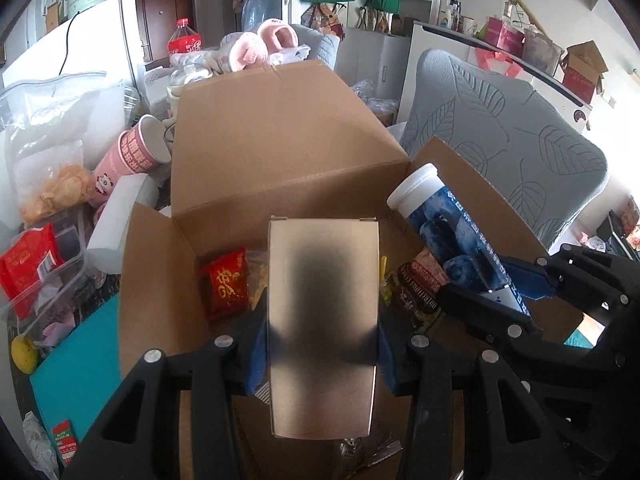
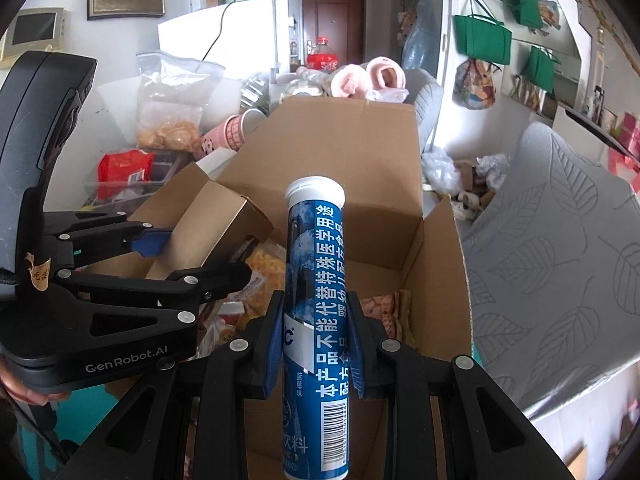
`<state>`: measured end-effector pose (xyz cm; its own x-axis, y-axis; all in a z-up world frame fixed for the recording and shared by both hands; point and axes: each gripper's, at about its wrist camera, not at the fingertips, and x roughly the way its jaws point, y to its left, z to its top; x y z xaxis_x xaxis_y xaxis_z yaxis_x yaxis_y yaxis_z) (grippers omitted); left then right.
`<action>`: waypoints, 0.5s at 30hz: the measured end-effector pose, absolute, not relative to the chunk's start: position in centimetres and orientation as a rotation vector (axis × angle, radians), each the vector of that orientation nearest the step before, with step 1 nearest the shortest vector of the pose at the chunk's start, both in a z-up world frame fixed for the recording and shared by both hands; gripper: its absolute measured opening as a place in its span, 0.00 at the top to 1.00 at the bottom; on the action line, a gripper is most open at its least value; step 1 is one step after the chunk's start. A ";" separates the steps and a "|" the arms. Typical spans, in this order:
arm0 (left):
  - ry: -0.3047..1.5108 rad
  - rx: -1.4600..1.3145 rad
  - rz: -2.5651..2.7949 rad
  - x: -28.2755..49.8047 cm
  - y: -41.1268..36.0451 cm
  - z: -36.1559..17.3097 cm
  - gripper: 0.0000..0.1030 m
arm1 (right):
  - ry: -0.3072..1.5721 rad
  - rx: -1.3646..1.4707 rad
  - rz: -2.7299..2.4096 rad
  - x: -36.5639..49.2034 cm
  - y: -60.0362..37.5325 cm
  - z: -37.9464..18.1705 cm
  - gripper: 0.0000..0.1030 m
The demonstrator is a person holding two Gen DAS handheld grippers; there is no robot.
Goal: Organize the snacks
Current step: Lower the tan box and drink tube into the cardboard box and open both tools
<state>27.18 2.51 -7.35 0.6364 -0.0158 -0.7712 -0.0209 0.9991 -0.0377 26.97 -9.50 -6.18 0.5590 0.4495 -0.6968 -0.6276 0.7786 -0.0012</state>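
My left gripper [image 1: 322,350] is shut on a shiny gold carton [image 1: 323,320], held over the open cardboard box [image 1: 280,140]. In the right wrist view the same carton [image 2: 212,232] and left gripper [image 2: 196,256] hang at the left above the box [image 2: 340,160]. My right gripper [image 2: 316,344] is shut on a blue tube with a white cap [image 2: 316,300], upright between the blue pads. That tube [image 1: 452,236] and the right gripper [image 1: 508,292] show at the right of the left wrist view. Snack packets lie in the box, among them a red packet [image 1: 226,284] and a dark wrapper [image 1: 416,292].
A grey leaf-pattern chair back [image 1: 512,128] stands right of the box. Left of it lie pink paper cups [image 1: 132,156], clear bags of snacks [image 1: 52,168], a plastic bin with a red packet [image 1: 28,264] and a teal board [image 1: 76,364]. Pink slippers [image 1: 260,44] and a cola bottle [image 1: 184,40] sit behind.
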 end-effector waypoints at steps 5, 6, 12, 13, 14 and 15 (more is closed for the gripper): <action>0.937 -0.049 0.014 27.6 2.6 -8.6 0.57 | 0.784 -0.277 0.615 27.3 -9.4 -7.4 0.73; 0.940 -0.038 0.020 27.6 2.4 -8.8 0.57 | 0.791 -0.283 0.603 27.4 -9.3 -7.6 0.73; 0.943 -0.044 0.070 27.3 2.5 -8.8 0.55 | 0.799 -0.331 0.544 27.0 -9.5 -7.9 0.60; 0.936 -0.043 0.082 27.1 2.6 -8.5 0.55 | 0.799 -0.328 0.545 26.9 -9.6 -7.7 0.60; 0.926 -0.041 0.090 27.0 2.7 -8.1 0.55 | 0.797 -0.325 0.543 26.9 -9.7 -7.5 0.60; 0.920 -0.038 0.095 26.9 2.8 -7.8 0.54 | 0.793 -0.324 0.539 26.7 -9.8 -7.3 0.60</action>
